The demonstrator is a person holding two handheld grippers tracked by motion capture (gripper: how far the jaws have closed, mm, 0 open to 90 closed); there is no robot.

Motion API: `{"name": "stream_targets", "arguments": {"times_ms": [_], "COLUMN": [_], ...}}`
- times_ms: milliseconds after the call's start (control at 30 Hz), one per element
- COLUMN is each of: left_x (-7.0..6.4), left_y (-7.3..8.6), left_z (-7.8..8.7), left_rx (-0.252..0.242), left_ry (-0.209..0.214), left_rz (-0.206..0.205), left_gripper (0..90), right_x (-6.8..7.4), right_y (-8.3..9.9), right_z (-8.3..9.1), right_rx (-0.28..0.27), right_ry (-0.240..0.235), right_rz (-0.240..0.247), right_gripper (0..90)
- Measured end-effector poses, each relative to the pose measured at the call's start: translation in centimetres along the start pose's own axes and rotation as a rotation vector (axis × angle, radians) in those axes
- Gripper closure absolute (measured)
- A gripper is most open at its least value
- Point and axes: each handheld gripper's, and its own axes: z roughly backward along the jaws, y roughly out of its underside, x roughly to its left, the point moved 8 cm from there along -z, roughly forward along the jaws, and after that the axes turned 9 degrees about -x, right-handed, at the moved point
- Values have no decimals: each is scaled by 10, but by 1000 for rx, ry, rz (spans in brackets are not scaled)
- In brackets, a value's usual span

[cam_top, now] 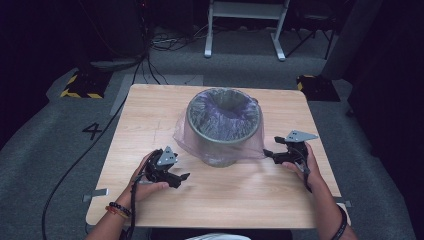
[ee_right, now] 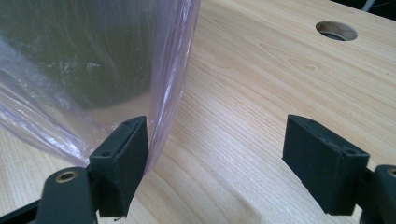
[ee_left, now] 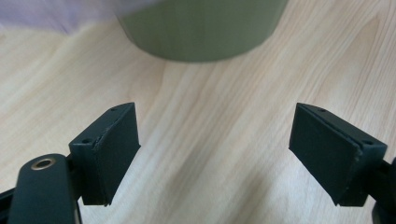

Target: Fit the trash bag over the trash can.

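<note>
The bin (cam_top: 223,131) stands mid-bench, its purple liner (cam_top: 186,136) draped over the rim. Both claws are wide and empty: left claw (cam_top: 181,178) short of the base, right claw (cam_top: 270,152) beside the hanging film. Likely step: approach. Next, close your right claw on the liner edge

Pale wood-grain worktop (cam_top: 150,115) with a smooth satin finish — beside the matt black fingers (ee_right: 123,154), a thin glossy translucent lilac plastic liner (ee_right: 70,93) wrinkles over a matt olive bin (ee_left: 201,28).
</note>
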Motion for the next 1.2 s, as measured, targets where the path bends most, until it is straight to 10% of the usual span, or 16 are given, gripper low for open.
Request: {"name": "stream_targets", "arguments": {"times_ms": [367,1200], "left_x": [-4,-4], "left_y": [22,26], "left_z": [-7,-9], "left_rx": [79,51], "left_ry": [9,43], "left_rz": [5,40], "left_gripper": [158,146], "right_x": [9,25], "right_y": [-28,-85], "right_z": [11,24], "right_rx": [-109,-162], "right_ry": [-9,-52], "right_rz": [0,43], "right_gripper": [226,225]}}
